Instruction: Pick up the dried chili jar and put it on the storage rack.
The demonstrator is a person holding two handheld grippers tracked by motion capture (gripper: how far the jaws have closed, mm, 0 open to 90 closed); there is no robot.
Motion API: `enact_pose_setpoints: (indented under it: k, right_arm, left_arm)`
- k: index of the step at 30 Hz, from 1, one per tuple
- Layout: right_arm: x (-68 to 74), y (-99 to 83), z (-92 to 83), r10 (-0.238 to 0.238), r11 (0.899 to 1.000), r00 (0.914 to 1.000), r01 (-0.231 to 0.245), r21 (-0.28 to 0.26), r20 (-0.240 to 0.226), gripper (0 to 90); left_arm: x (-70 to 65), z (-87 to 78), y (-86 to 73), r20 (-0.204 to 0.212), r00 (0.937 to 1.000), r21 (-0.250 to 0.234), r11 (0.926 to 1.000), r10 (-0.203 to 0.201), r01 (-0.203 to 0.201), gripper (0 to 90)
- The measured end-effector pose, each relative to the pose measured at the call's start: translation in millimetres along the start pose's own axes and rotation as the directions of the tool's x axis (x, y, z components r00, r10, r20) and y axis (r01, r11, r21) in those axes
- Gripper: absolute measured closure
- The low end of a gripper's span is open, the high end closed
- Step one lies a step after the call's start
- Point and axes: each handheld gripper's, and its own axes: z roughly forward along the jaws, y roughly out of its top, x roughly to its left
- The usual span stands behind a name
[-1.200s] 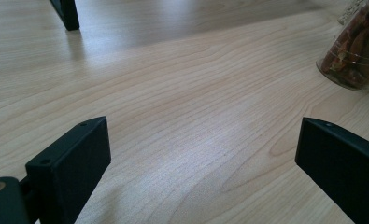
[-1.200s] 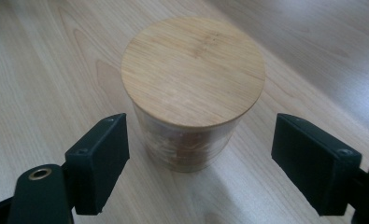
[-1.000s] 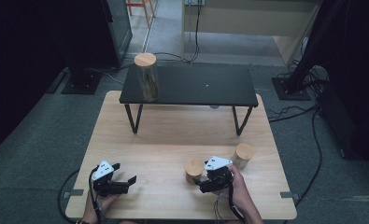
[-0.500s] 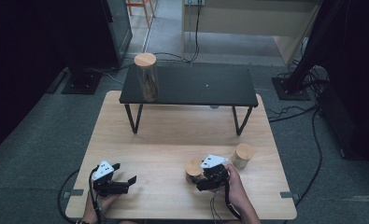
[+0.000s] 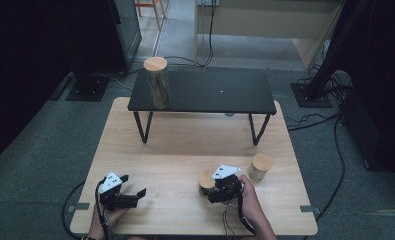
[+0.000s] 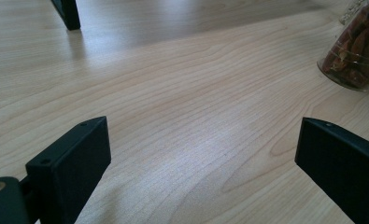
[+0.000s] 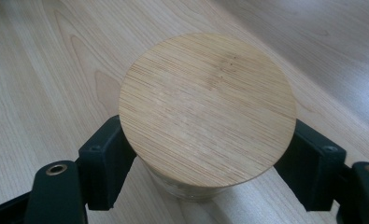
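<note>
A small glass jar with a round bamboo lid (image 7: 205, 107) stands on the wooden table (image 5: 185, 145) at the front right (image 5: 204, 181). My right gripper (image 7: 203, 163) has one black jaw pressed on each side of it, just under the lid; from above, the gripper (image 5: 211, 190) reaches in from the jar's right. At the front left my left gripper (image 5: 133, 185) rests low over the table, open, with bare wood between its jaws (image 6: 203, 158). The left gripper view has a jar of reddish-brown pieces (image 6: 355, 51) at its far right.
A second small lidded jar (image 5: 260, 166) stands just right of the held one. A low black shelf (image 5: 210, 92) spans the back of the table, with a tall lidded jar (image 5: 156, 82) at its left end. Cables lie on the floor around the table.
My right gripper has slid a little to the left and now sits around the small jar. The left gripper has stayed in place.
</note>
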Motion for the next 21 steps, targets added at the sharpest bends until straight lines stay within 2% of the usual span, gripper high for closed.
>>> enact_pose_setpoints:
  k: [21]
  right_arm:
    - [0.1,4.0,2.1,0.004,1.0,1.0,-0.004,0.001,-0.009,25.1]
  left_arm:
    - [-0.6,-0.4,-0.5,-0.003,1.0,-0.002,1.0,-0.001,0.001,3.6]
